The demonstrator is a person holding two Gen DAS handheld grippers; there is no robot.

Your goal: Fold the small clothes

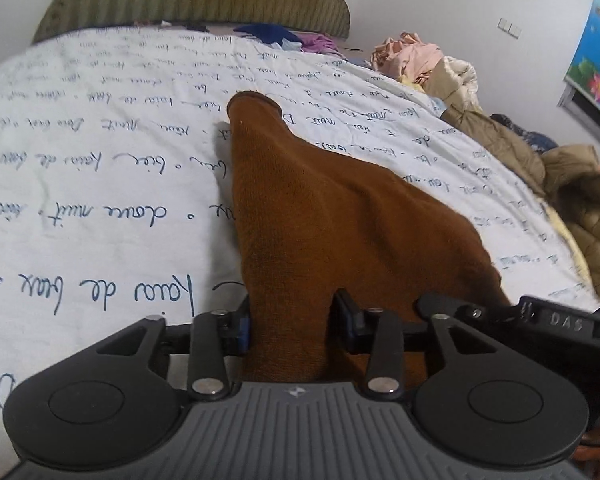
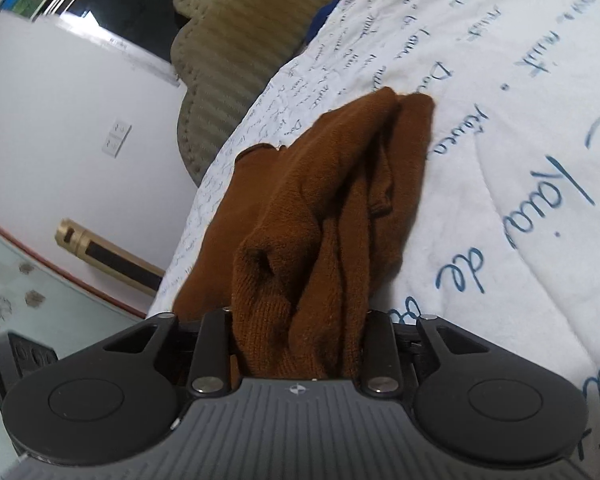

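Gripping brown knit garment point(image 1: 320, 208), left tongs point(image 1: 290, 320) and right tongs point(image 2: 298, 344) angled downward.

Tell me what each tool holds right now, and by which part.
Both grip the brown knit garment: left tool and right tool each clamp bunched fabric at its near end.

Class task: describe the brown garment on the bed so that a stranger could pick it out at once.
Find the bed's white quilt covered in blue handwriting. The brown knitted garment lies across it, one end in the left gripper, another in the right gripper. The pale clothes pile sits far off at the quilt's edge; this is the only rust-brown piece.
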